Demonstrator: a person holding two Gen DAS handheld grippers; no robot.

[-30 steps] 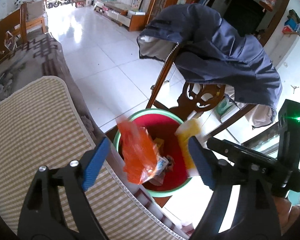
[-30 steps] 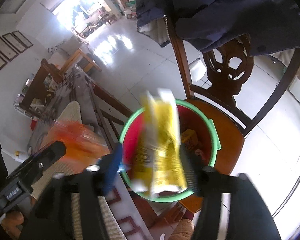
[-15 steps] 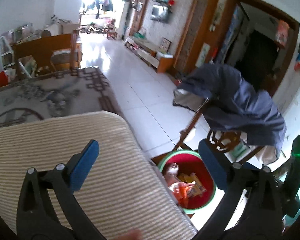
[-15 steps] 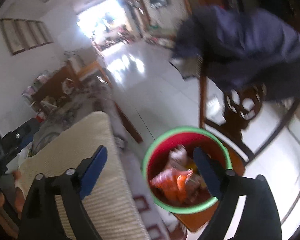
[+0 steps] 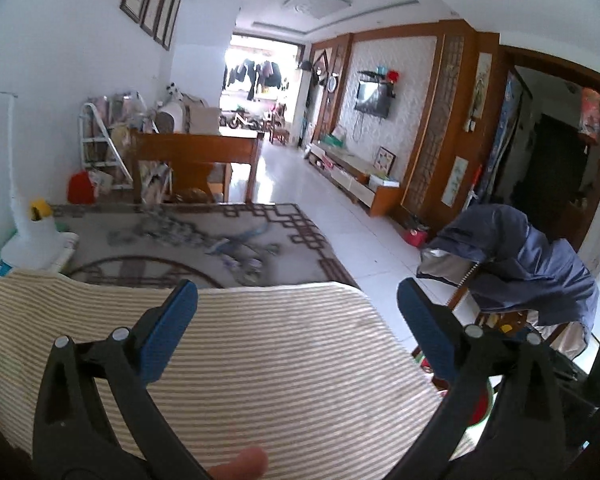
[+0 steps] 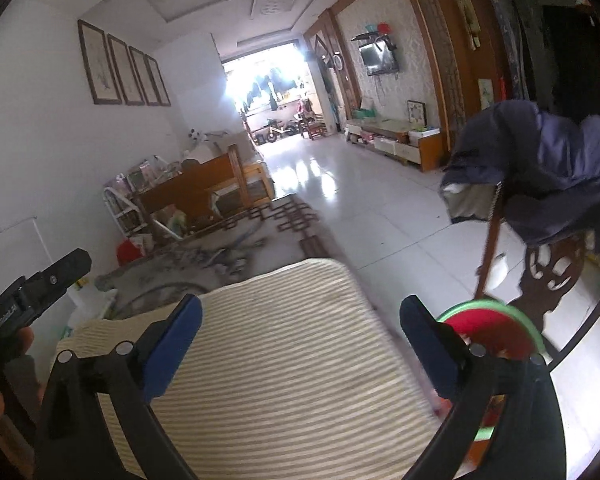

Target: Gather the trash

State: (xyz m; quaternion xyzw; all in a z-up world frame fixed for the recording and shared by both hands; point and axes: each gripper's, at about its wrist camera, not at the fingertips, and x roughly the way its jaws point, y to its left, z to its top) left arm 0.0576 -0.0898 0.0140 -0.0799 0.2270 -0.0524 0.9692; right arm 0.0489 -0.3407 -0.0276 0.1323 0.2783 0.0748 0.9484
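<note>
Beige striped fabric mat [image 6: 284, 360]: lying on the near end of the grey patterned tablecloth [image 5: 180, 240]. Round green-rimmed red plastic bin [image 6: 496, 332]: sitting on the carved wooden chair [image 6: 548, 276] to the mat's right. Dark blue jacket [image 6: 548, 188]: hanging over the chair's back, above the bin. White plastic bottle [image 5: 32, 240]: standing at the mat's far left.

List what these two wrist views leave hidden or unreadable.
- Red bin with green rim: contents hidden behind the open right gripper; the left view shows only a sliver.
- Patterned grey tablecloth: motion-blurred in both views.
- Wooden chair: back covered by a navy jacket.
</note>
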